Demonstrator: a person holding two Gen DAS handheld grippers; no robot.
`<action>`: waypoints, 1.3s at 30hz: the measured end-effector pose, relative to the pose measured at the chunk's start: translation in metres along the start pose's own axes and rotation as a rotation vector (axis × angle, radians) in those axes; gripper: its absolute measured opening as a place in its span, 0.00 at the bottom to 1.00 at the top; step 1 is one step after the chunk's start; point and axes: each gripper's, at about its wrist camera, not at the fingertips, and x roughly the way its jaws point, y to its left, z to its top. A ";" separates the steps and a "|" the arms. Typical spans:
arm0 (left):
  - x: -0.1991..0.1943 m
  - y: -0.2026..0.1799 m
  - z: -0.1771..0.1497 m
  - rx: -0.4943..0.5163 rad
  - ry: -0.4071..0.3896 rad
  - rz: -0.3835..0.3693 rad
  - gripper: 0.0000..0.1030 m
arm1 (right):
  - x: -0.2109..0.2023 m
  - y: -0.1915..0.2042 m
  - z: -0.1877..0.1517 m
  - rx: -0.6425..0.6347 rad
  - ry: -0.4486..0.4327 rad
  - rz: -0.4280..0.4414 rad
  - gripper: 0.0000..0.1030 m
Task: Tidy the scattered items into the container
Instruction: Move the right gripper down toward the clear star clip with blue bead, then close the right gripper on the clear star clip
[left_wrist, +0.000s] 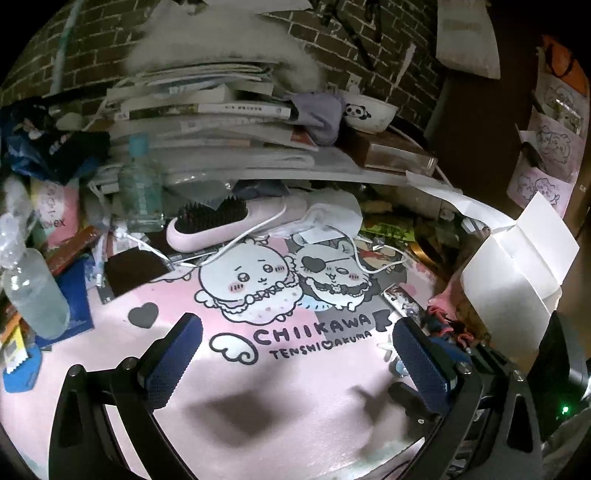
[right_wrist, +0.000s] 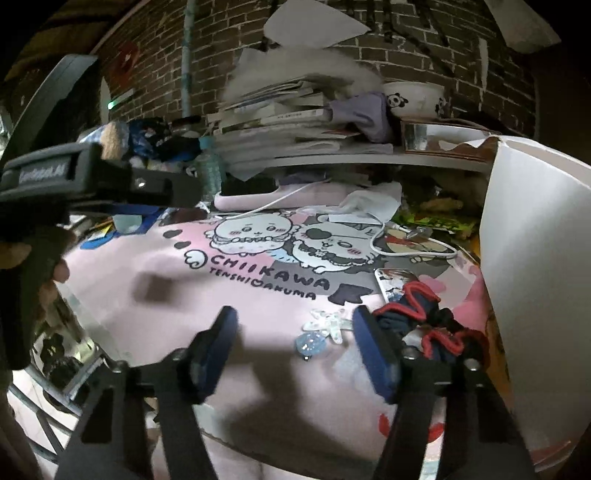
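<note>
Left hand-held gripper (left_wrist: 295, 365) hovers over the pink mat (left_wrist: 258, 369), jaws spread wide, nothing between them. Right hand-held gripper (right_wrist: 295, 354) also open and empty, low over the near right part of the mat (right_wrist: 147, 258); the left one shows in its view at far left (right_wrist: 173, 192), held by a hand (right_wrist: 55, 273). Scattered items sit on the mat's right side: clear star clip (right_wrist: 328, 321) and glittery blue clip (right_wrist: 310, 345) touching each other, between the right gripper's fingertips but a bit beyond them; navy-red scrunchie (right_wrist: 417, 306) just right of the right finger, overlapping a phone (right_wrist: 391, 280). White box (right_wrist: 535, 277), the container, stands at the right edge just beside the scrunchie, flaps up (left_wrist: 517, 266). Farther back: pink brush (left_wrist: 221, 221) with white cable (left_wrist: 258, 236), bottle (left_wrist: 140, 184), book stack (left_wrist: 221, 110) on a shelf, panda bowl (left_wrist: 369, 110). Spray bottle (left_wrist: 33, 288) at left counter edge. Brick wall (left_wrist: 92, 44) behind.
</note>
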 end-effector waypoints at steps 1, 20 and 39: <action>0.001 0.000 -0.001 0.002 0.003 -0.002 1.00 | 0.000 0.001 0.000 -0.009 -0.006 -0.004 0.56; 0.000 0.001 -0.004 -0.008 0.007 -0.011 1.00 | 0.020 0.004 -0.009 0.013 0.021 -0.128 0.43; -0.002 0.005 -0.004 -0.015 0.008 0.003 1.00 | 0.021 0.003 -0.012 0.043 -0.022 -0.009 0.24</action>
